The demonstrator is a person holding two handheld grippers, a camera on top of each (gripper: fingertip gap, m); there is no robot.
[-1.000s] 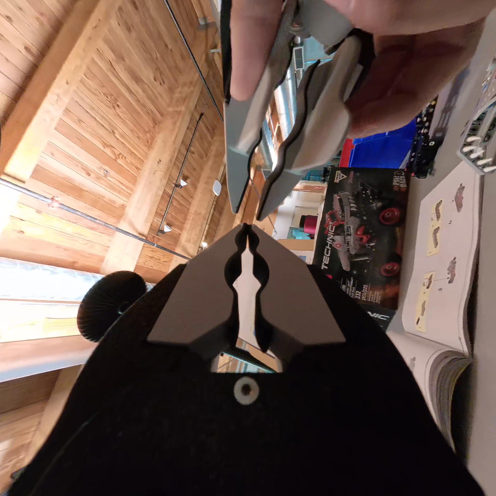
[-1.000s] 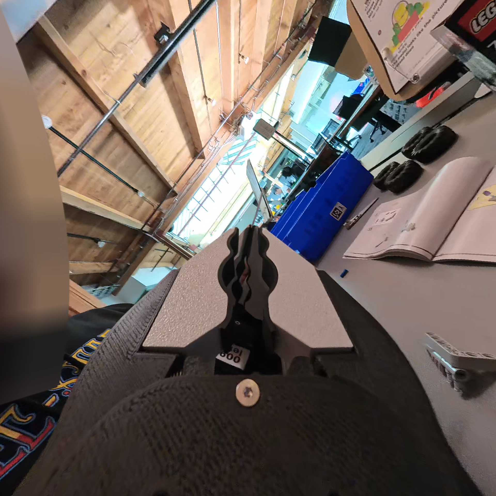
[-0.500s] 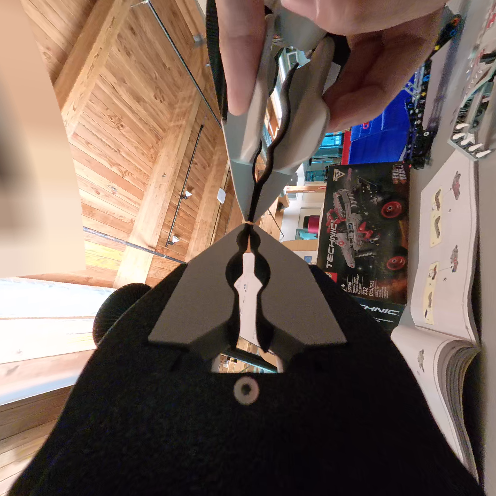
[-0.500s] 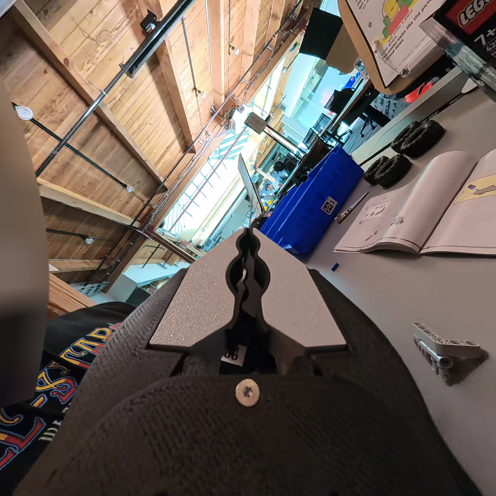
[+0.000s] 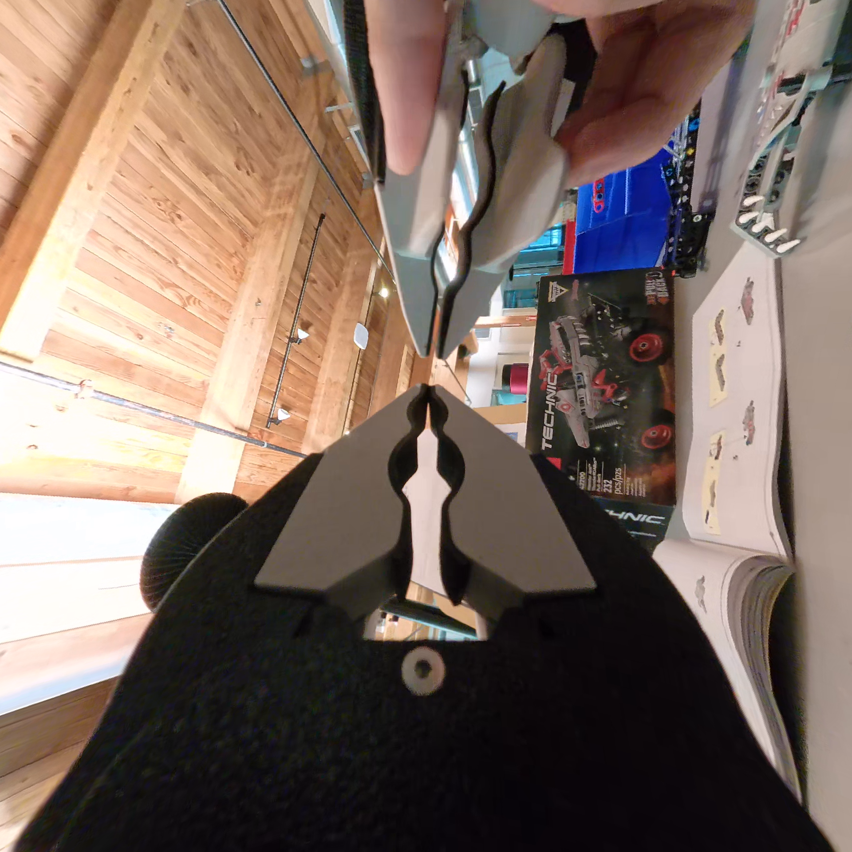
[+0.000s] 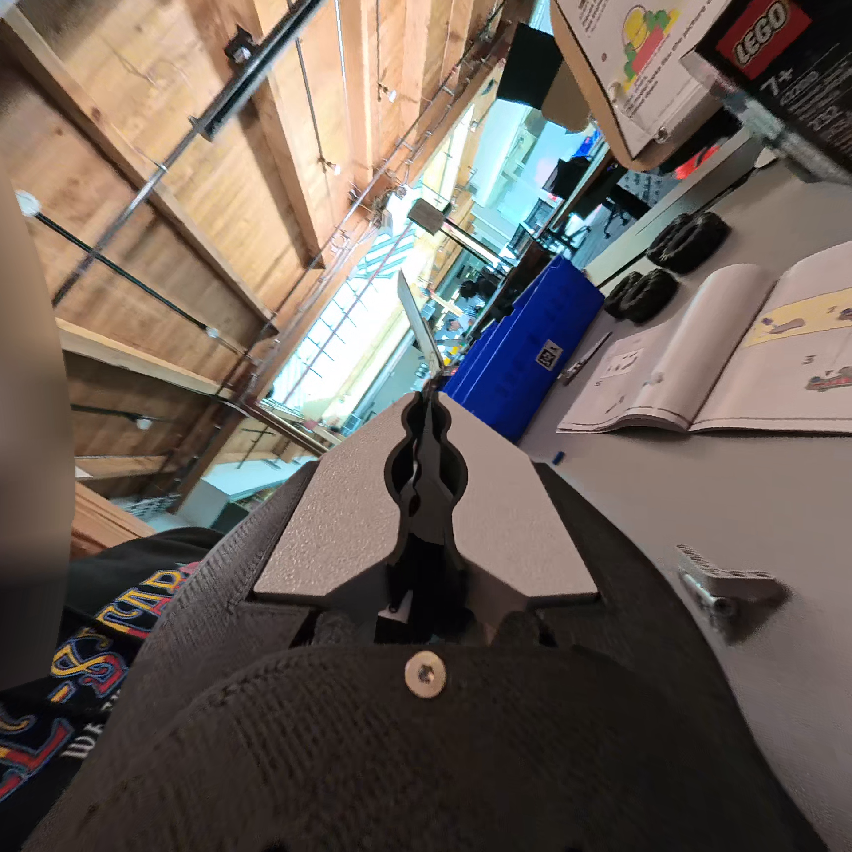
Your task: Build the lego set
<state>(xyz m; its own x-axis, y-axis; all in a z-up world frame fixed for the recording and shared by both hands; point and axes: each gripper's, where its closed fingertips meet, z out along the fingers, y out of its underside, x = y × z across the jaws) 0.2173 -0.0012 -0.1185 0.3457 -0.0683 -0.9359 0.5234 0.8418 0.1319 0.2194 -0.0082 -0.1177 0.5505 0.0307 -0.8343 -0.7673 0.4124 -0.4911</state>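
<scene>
My left gripper (image 5: 427,392) is shut, held up off the table, with nothing visible between its fingertips. My right gripper (image 6: 426,399) is shut too. It also shows in the left wrist view (image 5: 432,352), held by a hand (image 5: 645,69), pointing tip to tip at the left gripper with a small gap between them. A grey angled lego piece (image 6: 724,585) with pins lies on the grey table (image 6: 668,498). A partly built grey assembly (image 5: 774,184) and a black beam assembly (image 5: 687,184) sit farther off. An open instruction booklet (image 5: 737,415) lies on the table.
The black lego set box (image 5: 604,392) stands behind the booklet. Blue bins (image 6: 516,364), two stacks of black tyres (image 6: 687,242) and a tiny blue piece (image 6: 558,456) are on the table. A person's dark printed sleeve (image 6: 69,668) is at lower left. My two grippers' fingertips are within a few centimetres of each other. The grey angled lego piece (image 6: 724,585) is about equally far from each gripper, around 15 cm. The partly built grey assembly (image 5: 774,184) is about equally far from each gripper, around 20 cm.
The right gripper's fingers were parted a second ago and have closed. It met the left gripper's tips, then drew back a little. Both views tilted slightly.
</scene>
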